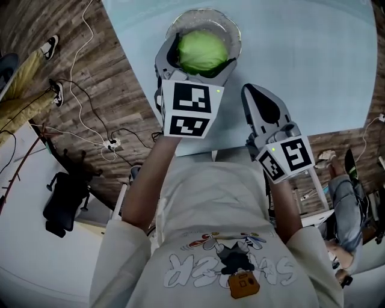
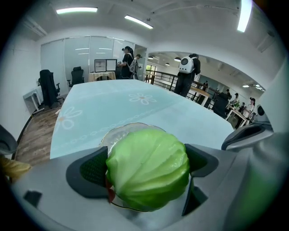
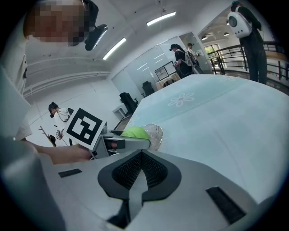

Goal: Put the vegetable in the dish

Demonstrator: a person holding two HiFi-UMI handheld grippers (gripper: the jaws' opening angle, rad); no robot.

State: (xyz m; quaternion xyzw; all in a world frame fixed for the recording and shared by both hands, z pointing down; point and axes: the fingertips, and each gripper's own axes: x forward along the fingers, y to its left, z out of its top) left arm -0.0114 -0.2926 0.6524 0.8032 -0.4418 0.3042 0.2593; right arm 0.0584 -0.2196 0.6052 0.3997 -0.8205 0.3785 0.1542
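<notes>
Step in hand: placement of the vegetable, at or near the point of release.

The left gripper (image 1: 201, 57) was reached forward over the pale blue cloth-covered table (image 1: 301, 60). Its jaws were clamped on the round, pale green head of cabbage (image 2: 149, 167), one dark ribbed pad pressed against each side. The head view showed the cabbage inside the outline of the clear glass dish with the scalloped rim (image 1: 204, 13). The left gripper view showed the dish rim just behind and beneath it. It could not be established from either view whether the underside of the cabbage was resting on the dish floor or hanging just above it.

The right gripper (image 3: 141, 155) was held near the table's front edge, apart from the dish. Its jaws were closed together with nothing between them, and it took no part in the placement.

Assessment: carriage to the dish appeared complete, with only the set-down outstanding. The next move would call for lowering the cabbage until the dish bore its weight, if it did not already. The left jaws should then be parted evenly and drawn straight up and back, clear of the rim. The cabbage is round and fills much of the dish. An uneven release could roll it against the rim or shift the light glass on the cloth.
</notes>
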